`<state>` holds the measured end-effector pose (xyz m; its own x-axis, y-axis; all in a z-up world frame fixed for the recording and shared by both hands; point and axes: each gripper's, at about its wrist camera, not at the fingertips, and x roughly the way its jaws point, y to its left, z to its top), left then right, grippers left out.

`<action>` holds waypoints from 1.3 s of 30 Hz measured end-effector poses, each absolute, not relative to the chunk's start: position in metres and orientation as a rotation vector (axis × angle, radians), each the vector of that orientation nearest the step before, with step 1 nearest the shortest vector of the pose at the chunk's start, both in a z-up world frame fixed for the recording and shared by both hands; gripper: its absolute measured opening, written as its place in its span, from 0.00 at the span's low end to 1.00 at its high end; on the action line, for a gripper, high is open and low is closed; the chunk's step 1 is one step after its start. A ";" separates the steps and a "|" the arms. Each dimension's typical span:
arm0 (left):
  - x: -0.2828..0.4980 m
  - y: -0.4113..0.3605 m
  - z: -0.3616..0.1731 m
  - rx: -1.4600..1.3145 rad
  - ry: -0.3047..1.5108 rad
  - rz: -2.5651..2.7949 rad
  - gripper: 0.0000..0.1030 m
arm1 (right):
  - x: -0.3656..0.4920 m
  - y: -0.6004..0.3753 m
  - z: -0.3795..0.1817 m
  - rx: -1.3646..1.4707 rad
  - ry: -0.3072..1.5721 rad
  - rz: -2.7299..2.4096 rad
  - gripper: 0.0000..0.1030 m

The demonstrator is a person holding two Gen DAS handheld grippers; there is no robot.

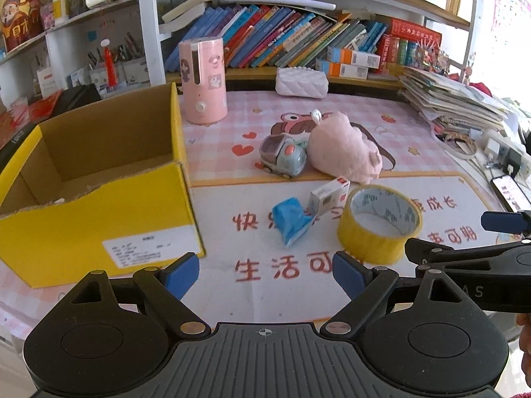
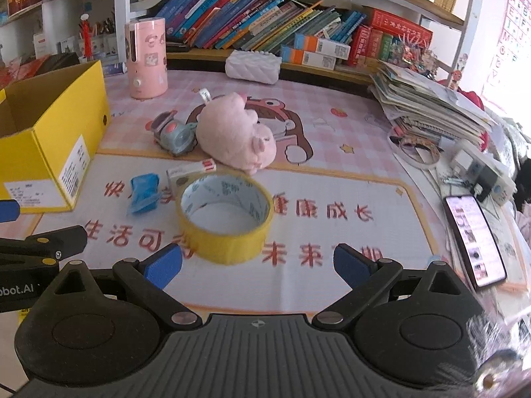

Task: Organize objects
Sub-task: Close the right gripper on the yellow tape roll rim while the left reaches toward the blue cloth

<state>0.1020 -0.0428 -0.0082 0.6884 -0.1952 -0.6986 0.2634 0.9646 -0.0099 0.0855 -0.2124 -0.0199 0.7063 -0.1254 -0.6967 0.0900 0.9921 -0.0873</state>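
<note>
Both of my grippers, left gripper (image 1: 265,273) and right gripper (image 2: 258,265), hang released above the counter (image 2: 332,282), tape roll (image 2: 225,220) just ahead.

Yellow tape roll (image 2: 225,219) — flat, near toys (image 2: 212,132)

Bookshelf (image 1: 282,43) behind desk; pink checked mat (image 2: 348,126); bright daylight at right.

Cardboard box (image 1: 99,205), glossy tape roll (image 2: 225,219), fuzzy plush pig (image 2: 237,132)
</note>
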 end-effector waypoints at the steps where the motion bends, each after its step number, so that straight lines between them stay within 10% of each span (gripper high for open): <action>1: 0.104 -0.045 -0.008 0.093 0.771 -0.253 0.87 | 0.088 -0.215 -0.020 -0.048 0.775 -0.115 0.96; 39: 0.131 -0.052 -0.024 0.066 0.874 -0.021 0.87 | 0.169 -0.224 -0.049 -0.053 0.884 0.179 0.94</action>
<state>0.1314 -0.0525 -0.0237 0.6414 0.0081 -0.7672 0.0456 0.9978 0.0487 0.1687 -0.2239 -0.0491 0.6201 0.1337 -0.7731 -0.1778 0.9837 0.0275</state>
